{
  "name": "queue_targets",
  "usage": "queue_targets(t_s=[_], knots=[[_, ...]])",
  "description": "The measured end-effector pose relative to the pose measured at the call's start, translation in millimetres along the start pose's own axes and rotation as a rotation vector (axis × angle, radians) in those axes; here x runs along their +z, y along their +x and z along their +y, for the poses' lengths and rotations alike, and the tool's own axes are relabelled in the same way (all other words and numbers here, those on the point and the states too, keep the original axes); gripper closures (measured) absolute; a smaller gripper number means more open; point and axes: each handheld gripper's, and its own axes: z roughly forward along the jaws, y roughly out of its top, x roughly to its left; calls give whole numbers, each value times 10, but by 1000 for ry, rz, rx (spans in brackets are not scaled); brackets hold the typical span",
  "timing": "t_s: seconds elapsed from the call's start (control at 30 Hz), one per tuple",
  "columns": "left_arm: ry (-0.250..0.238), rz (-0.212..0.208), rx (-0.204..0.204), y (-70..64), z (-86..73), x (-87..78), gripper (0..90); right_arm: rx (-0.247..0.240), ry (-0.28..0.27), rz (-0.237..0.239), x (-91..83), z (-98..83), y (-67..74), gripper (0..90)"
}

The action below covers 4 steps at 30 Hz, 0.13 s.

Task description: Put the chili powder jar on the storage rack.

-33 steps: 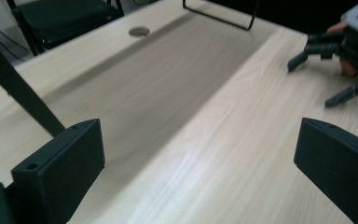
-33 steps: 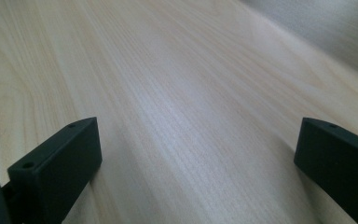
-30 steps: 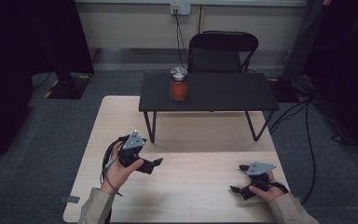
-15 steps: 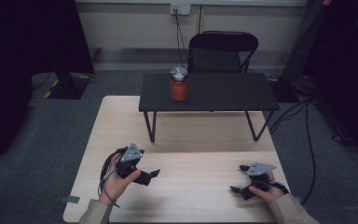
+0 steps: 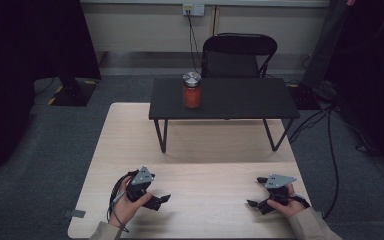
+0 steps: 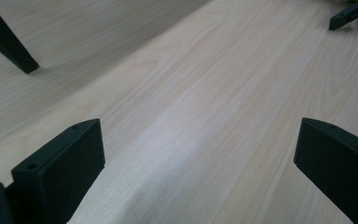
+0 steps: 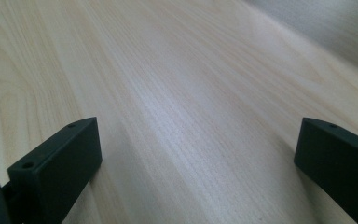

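Down at the near edge of the wooden table (image 5: 200, 150), the left gripper (image 5: 161, 200) lay low over the wood in the person's left hand (image 5: 125, 206), its jaws spread wide with nothing between them. The right gripper (image 5: 254, 192) sat near the right edge, held by the right hand (image 5: 286, 204), its jaws equally wide and empty. Both pointed inward toward each other, well apart, with bare tabletop between them.

Farther off, a red jar (image 5: 192, 96) with a silver lid (image 5: 192, 77) stood upright near the left end of a small black table (image 5: 240, 97) resting on the far part of the wooden one. A black chair (image 5: 237, 57) stood behind it.

From there the likely trouble lay in the reach: the jar stood raised and well away from both grippers, so an arm coming in low could knock the black table's edge or one of its legs (image 5: 159, 135) and rock the jar. A grip taken high, on the smooth lid alone, might slip or tip the jar over.
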Motion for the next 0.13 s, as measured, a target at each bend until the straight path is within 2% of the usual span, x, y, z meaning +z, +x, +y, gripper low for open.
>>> queue_targets(t_s=[0.13], knots=[[-25,5,7,2,-33,-8,10,0,-2,0,0,-7,1,0]])
